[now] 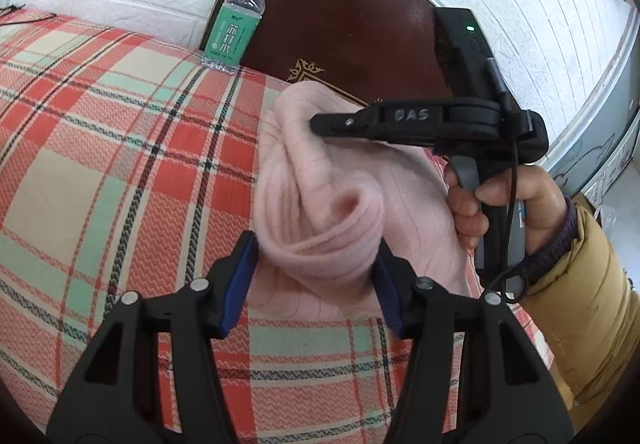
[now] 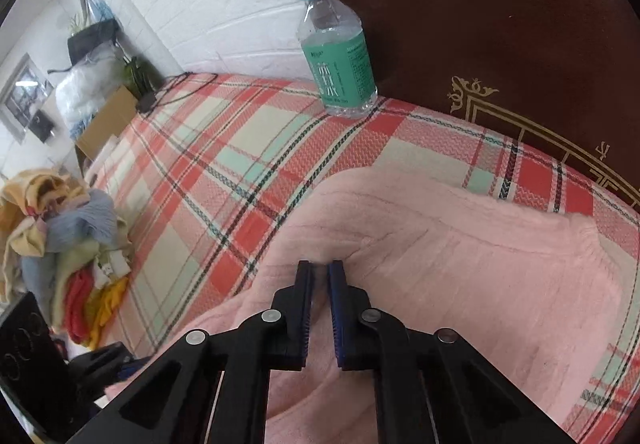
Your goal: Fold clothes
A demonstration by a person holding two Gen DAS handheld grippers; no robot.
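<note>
The left gripper [image 1: 316, 276] stands half spread around a rolled fold of the pink sweater [image 1: 320, 211], pads apparently touching. The right gripper [image 2: 319, 308] looks pressed together on the sweater near the bed's [image 1: 100, 171] headboard edge. Lift both ends evenly, keeping clear of the water bottle [image 1: 237, 19] at that edge.

The pink garment [image 2: 440, 264] runs past the frame's lower edge, its full shape hidden.
</note>
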